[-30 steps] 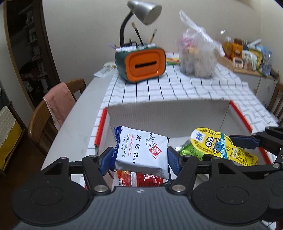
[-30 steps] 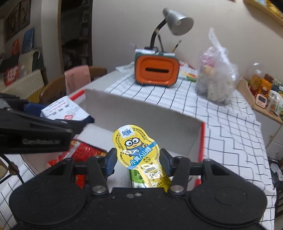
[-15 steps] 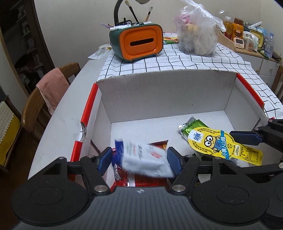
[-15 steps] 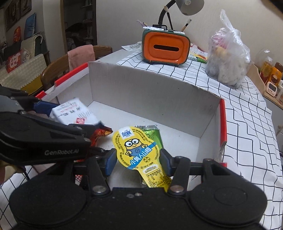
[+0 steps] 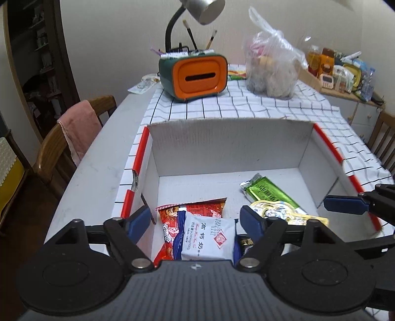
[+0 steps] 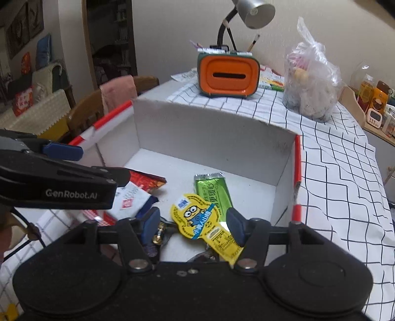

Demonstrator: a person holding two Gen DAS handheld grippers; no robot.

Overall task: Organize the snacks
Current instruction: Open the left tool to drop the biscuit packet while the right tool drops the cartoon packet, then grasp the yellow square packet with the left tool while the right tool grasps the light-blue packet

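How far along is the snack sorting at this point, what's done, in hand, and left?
Done: the red packet, green packet, white milk packet and yellow cartoon pouch all lie in the white box.

In hand: nothing gripped. The left gripper and right gripper are both opening over the packets they just dropped.

Left: no loose snacks show beside the box; the plastic bag may be unrelated.

Orange tissue box [image 5: 199,74]; desk lamp [image 5: 197,12]; pink towel [image 5: 79,128]
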